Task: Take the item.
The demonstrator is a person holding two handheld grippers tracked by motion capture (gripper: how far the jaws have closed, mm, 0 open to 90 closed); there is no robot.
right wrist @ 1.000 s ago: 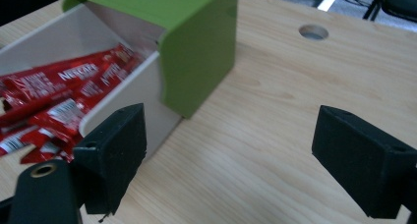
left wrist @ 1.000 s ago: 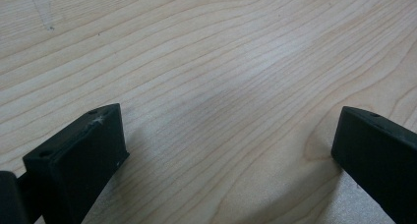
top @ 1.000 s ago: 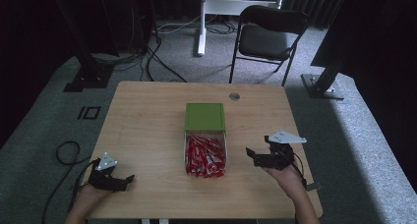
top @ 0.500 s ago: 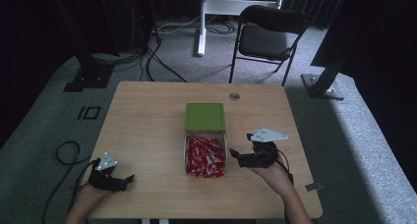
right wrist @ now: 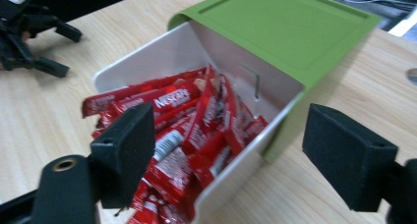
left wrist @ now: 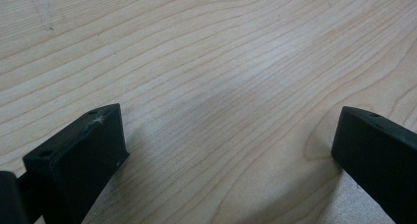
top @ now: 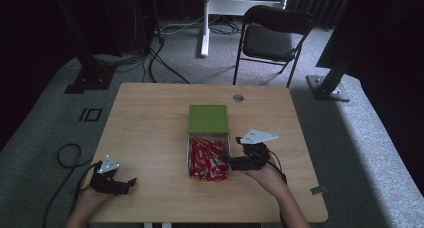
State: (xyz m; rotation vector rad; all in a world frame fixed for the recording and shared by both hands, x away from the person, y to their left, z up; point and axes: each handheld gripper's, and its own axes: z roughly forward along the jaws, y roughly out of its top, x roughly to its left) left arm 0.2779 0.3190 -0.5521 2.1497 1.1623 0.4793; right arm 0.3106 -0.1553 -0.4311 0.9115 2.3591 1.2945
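Your right gripper (top: 231, 160), jaws spread but just closing slightly, straddles the near right wall of the white box (right wrist: 147, 52) at mid-table, gripping nothing. Its green lid (top: 208, 118) is slid to the far end. Red coffee sachets (right wrist: 196, 130) fill it. Your left gripper (top: 131, 182) rests released, near left.

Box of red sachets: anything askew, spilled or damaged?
Nothing spilled or damaged. The white box holds a loose, untidy heap of red sachets, all inside its walls. Its green lid covers just the far half, apparently slid back.
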